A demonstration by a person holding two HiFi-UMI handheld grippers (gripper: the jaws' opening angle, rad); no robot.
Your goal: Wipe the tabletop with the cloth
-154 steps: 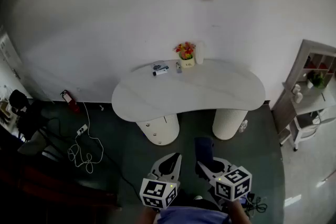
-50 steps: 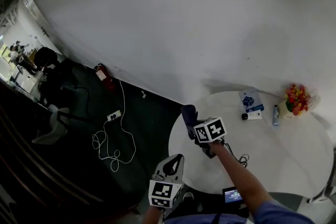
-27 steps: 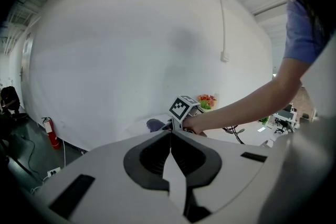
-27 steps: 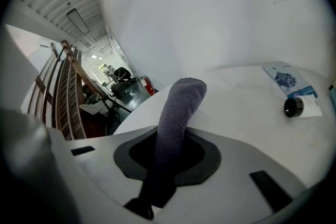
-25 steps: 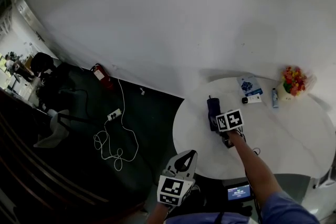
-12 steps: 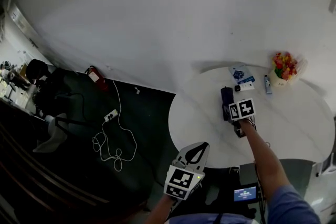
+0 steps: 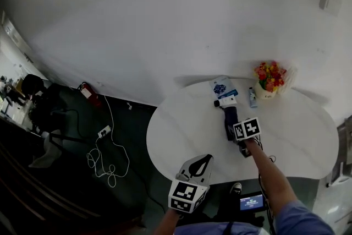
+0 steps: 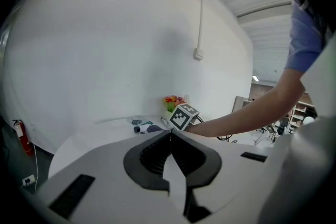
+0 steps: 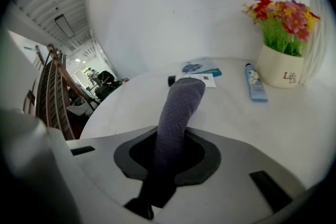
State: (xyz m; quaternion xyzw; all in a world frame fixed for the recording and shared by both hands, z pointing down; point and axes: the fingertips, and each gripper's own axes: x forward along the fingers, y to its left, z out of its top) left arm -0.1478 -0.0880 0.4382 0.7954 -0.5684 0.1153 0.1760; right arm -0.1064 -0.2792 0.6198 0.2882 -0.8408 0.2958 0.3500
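The white rounded tabletop (image 7: 181, 129) fills the middle of the head view. My right gripper (image 7: 235, 127) is over its middle, shut on a dark grey cloth (image 7: 229, 115) that reaches forward from the jaws. In the right gripper view the cloth (image 9: 177, 107) runs out over the tabletop (image 9: 231, 118) toward a booklet (image 9: 199, 67). My left gripper (image 7: 206, 158) is held off the table's near edge. In the left gripper view its tips (image 8: 169, 135) are shut together with nothing between them.
At the table's back stand a pot of flowers (image 7: 269, 77), a small tube (image 7: 252, 97), a booklet (image 7: 223, 87) and a small black-and-white object (image 7: 222, 102). A fire extinguisher (image 7: 87, 93) and a power strip with white cable (image 7: 103, 147) lie on the dark floor at left.
My right gripper has carried the cloth from the table's left edge across toward the booklet and flowers. The left gripper has stayed low by the near edge, shut.
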